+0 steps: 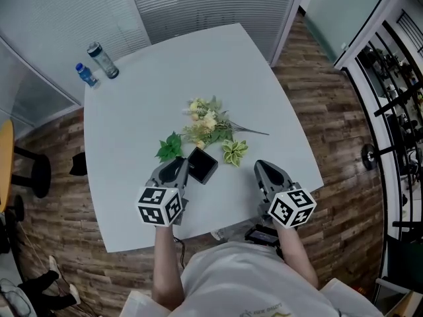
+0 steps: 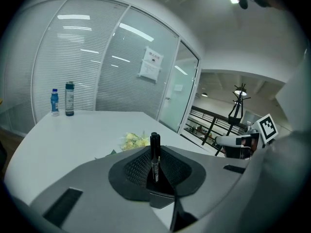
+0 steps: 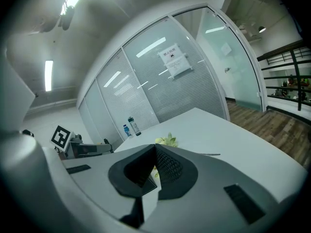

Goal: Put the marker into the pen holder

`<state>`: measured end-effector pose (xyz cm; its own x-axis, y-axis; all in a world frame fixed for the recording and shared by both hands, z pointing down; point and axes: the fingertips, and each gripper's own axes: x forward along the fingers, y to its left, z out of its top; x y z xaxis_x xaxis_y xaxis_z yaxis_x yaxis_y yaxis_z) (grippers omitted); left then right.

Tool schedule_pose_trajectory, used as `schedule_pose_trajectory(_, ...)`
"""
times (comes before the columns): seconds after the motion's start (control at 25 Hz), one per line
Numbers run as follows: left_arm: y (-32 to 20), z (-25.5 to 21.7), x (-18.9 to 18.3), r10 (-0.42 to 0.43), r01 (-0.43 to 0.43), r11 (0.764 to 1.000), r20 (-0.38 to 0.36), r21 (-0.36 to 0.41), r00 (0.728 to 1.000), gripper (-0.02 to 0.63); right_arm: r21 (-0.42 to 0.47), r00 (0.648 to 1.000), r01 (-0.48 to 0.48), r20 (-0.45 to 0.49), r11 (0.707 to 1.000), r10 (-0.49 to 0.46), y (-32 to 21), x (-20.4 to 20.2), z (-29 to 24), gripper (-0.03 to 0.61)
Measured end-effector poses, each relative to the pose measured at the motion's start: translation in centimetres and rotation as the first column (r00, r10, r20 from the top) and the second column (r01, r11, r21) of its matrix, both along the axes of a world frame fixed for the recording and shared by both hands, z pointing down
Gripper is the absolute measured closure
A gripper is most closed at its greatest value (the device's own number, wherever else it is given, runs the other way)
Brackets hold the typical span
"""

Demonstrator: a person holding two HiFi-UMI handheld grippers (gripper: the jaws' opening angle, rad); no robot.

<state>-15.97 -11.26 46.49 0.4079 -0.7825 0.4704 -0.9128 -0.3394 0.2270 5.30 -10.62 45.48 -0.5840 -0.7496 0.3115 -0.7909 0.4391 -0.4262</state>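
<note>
**A:** The left hand-held gripper [image 1: 175, 169]: what has it got?

**B:** Its jaws are clamped on the marker [image 2: 155, 152], which stands upright between them, close by the black pen holder [image 1: 201, 165] on the counter [image 1: 132, 117].

**A:** And the right hand-held gripper [image 1: 268, 172]?

**B:** Jaws pressed together, nothing in them. The pickup looks done; dropping the marker into the pen holder is left.

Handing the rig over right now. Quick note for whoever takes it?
Left gripper: shut on the marker, which stands upright between the jaws.
Right gripper: shut, nothing in it.
Pen holder: on the table, just ahead of the left gripper, next to the flowers.
Done: marker is in hand.
Left: bring the marker over the pen holder, lower it in and release.
</note>
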Motion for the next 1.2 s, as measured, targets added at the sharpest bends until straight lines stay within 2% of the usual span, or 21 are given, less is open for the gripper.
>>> schedule_pose_trajectory(0.28, -1.6, 2.5, 0.7, 0.025, -0.021, 0.998, 0.075, -0.053, 0.997, 0.555, -0.037, 1.0, -0.006, -0.005, 0.999, 0.006, -1.4, 1.3, 1.6, 0.563)
schedule_pose_trajectory(0.48, -2.0, 4.3, 1.4, 0.073, -0.058, 0.993, 0.156, -0.1, 0.985, 0.555, -0.056, 1.0, 0.004, -0.002, 0.998, -0.004, -2.2, 1.4, 2.5, 0.563)
schedule_pose_trajectory(0.68, -2.1, 6.0, 2.0, 0.13, -0.096, 0.984, 0.238, -0.15, 0.963, 0.555, -0.069, 1.0, 0.01, -0.003, 0.998, -0.01, -2.6, 1.9, 3.2, 0.561)
schedule_pose_trajectory(0.88, -2.3, 6.9, 3.0, 0.189, -0.138, 0.97, 0.26, -0.202, 0.947, 0.555, -0.09, 1.0, 0.003, 0.003, 0.996, -0.003, -2.6, 2.7, 4.1, 0.563)
schedule_pose_trajectory(1.2, -2.4, 8.3, 3.3, 0.256, -0.166, 0.949, 0.35, -0.267, 0.901, 0.555, -0.098, 1.0, -0.009, 0.009, 0.995, 0.01, -2.8, 3.5, 4.7, 0.563)
